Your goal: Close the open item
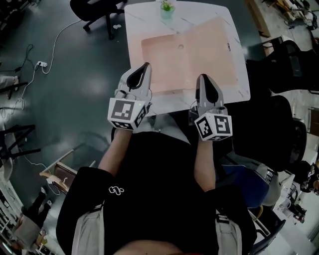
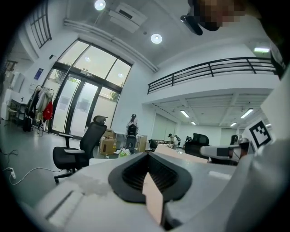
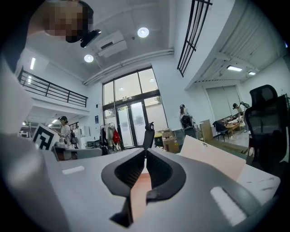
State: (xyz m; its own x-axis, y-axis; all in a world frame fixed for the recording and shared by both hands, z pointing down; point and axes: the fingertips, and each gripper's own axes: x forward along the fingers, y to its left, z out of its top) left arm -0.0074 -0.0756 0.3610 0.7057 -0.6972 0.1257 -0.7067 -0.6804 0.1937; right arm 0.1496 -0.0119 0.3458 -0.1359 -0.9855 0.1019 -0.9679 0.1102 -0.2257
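A large pink folder (image 1: 189, 57) lies open on the white table (image 1: 240, 85), its right leaf (image 1: 214, 47) tilted up a little. Both grippers sit at its near edge. In the head view my left gripper (image 1: 144, 67) is at the near left part of the folder and my right gripper (image 1: 203, 78) at the near middle. In the left gripper view the left gripper (image 2: 147, 157) is shut with a pink sheet edge (image 2: 154, 201) clamped between its pads. The right gripper (image 3: 145, 152) likewise has the pink sheet (image 3: 138, 192) between its jaws, whose tips meet.
A small potted plant (image 1: 167, 8) stands at the table's far edge. A black office chair (image 1: 97, 10) is beyond the far left corner, and another dark chair (image 1: 294, 64) is to the right. Cables and a power strip (image 1: 42, 64) lie on the floor at left.
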